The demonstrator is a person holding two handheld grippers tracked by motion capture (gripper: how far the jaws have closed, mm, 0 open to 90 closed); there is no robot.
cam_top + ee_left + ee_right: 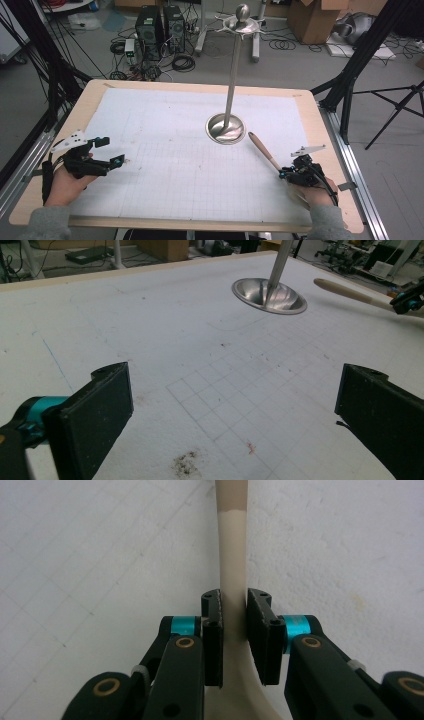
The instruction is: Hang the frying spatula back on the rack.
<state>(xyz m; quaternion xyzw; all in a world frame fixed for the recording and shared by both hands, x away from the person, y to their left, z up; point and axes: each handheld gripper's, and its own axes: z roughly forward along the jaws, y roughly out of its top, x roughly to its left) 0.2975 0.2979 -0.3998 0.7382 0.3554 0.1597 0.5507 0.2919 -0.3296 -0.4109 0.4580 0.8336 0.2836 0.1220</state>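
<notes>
I have the right gripper (234, 625) pinching the wooden utensil (233, 555) by its handle; left gripper (235, 405) spread, idle over the mat (150, 340).

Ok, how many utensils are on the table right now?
1. A wooden-handled utensil lies right of the metal stand, its near end clamped in the right gripper. Its working end is hidden behind that gripper. No utensil hangs on the stand's hooks.

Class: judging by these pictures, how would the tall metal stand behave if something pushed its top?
The stand would probably tip: its pole is tall and thin over a small round base. It looks stiff, being polished metal. The dished base likely adds some weight.
</notes>
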